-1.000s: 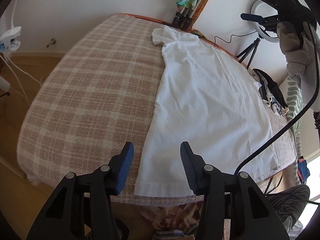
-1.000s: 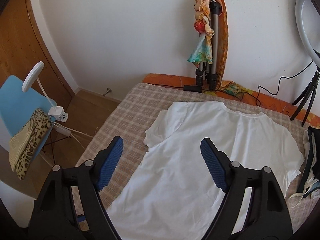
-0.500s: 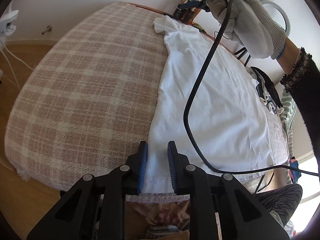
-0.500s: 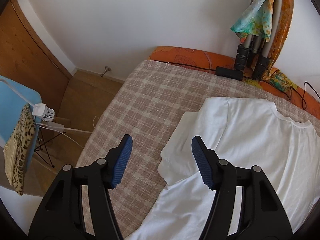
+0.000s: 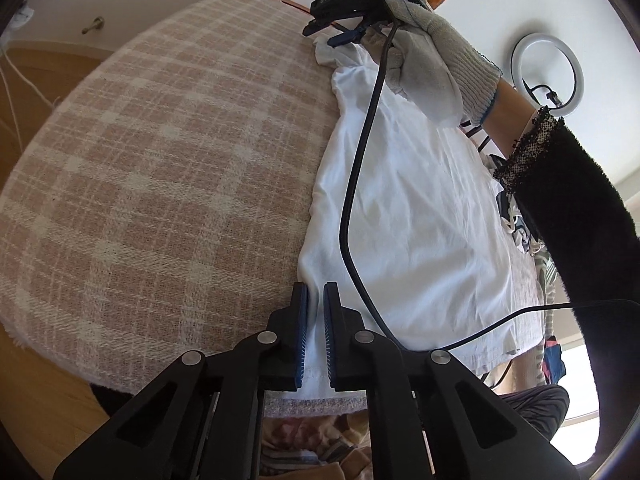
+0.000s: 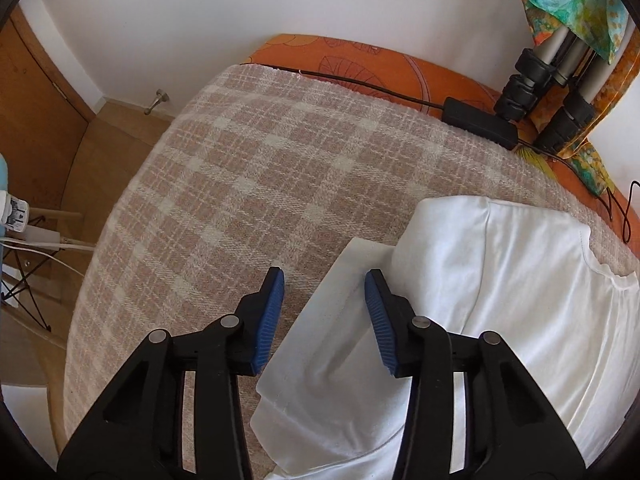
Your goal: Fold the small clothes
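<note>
- A white T-shirt (image 5: pixel 416 216) is found spread flat on the plaid blanket (image 5: pixel 168 184) covering the bed; no fold is observed in it yet.
- The left gripper (image 5: pixel 316 336) is seen with its blue pads nearly together, clamped on the shirt's hem corner at the near edge of the bed.
- The right gripper (image 6: pixel 324 312) is held with its pads apart, straddling the sleeve (image 6: pixel 340 320) without gripping it.
- The task is judged to be at its start: one corner is secured, the sleeve is not yet pinched, and all folds remain to be made.
</note>
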Demonstrator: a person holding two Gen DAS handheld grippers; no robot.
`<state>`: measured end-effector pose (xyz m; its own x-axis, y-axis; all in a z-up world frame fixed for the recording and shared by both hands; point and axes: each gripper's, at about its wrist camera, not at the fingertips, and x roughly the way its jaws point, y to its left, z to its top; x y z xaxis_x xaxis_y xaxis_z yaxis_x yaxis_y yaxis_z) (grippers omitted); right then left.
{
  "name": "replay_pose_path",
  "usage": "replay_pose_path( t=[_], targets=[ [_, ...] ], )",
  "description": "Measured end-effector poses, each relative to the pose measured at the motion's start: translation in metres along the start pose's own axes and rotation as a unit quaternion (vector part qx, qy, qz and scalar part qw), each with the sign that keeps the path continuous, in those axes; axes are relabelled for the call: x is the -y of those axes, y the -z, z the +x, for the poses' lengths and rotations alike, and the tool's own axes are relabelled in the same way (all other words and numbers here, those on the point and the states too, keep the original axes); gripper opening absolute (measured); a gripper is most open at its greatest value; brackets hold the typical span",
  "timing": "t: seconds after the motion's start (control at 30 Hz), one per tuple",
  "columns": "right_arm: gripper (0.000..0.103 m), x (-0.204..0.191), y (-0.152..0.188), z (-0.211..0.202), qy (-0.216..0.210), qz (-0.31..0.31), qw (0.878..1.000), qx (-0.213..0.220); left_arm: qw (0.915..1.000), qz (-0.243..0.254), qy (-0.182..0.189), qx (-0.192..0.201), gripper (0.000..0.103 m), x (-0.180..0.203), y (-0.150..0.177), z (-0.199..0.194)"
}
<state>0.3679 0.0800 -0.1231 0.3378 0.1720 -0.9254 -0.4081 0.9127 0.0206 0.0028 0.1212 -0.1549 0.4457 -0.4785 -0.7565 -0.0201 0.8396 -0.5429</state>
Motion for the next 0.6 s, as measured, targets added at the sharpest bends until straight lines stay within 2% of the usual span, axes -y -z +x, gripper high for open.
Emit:
replay_pose_path(
  t=[0.03,0.07,0.13,0.3,0.43,0.47,0.57,0.6],
  targets=[
    [0.032,-0.001,0.001,0.000,0.012,-0.006,1.000,0.001,1.0000,0.001,0.001,0.002,0.006,0.001,0.000,0.000],
    [0.014,-0.001,0.002,0.000,0.030,-0.013,0.999,0.003,1.0000,0.003,0.003,0.004,0.005,0.002,0.000,-0.001],
    [0.006,0.000,0.003,-0.001,0.036,-0.024,0.999,0.004,0.9999,0.010,-0.001,0.010,0.004,0.005,-0.001,-0.004],
    [0.004,0.011,0.005,-0.007,0.026,-0.010,1.000,0.013,0.9977,0.039,-0.046,0.029,0.004,0.012,0.002,-0.010],
    [0.003,0.020,0.007,-0.017,0.019,-0.005,1.000,0.024,0.9954,0.057,-0.075,0.016,0.017,0.015,0.007,-0.004],
    [0.003,0.021,0.008,-0.020,0.008,-0.007,0.999,0.039,0.9946,0.064,-0.082,0.010,0.019,0.016,0.009,-0.001],
    [0.003,0.017,0.006,-0.024,0.002,-0.008,0.999,0.046,0.9896,0.103,-0.099,0.016,0.019,0.024,0.013,0.004],
    [0.003,0.017,0.005,-0.026,-0.002,-0.008,0.999,0.048,0.9893,0.108,-0.096,0.018,0.015,0.026,0.013,0.004]
  ],
)
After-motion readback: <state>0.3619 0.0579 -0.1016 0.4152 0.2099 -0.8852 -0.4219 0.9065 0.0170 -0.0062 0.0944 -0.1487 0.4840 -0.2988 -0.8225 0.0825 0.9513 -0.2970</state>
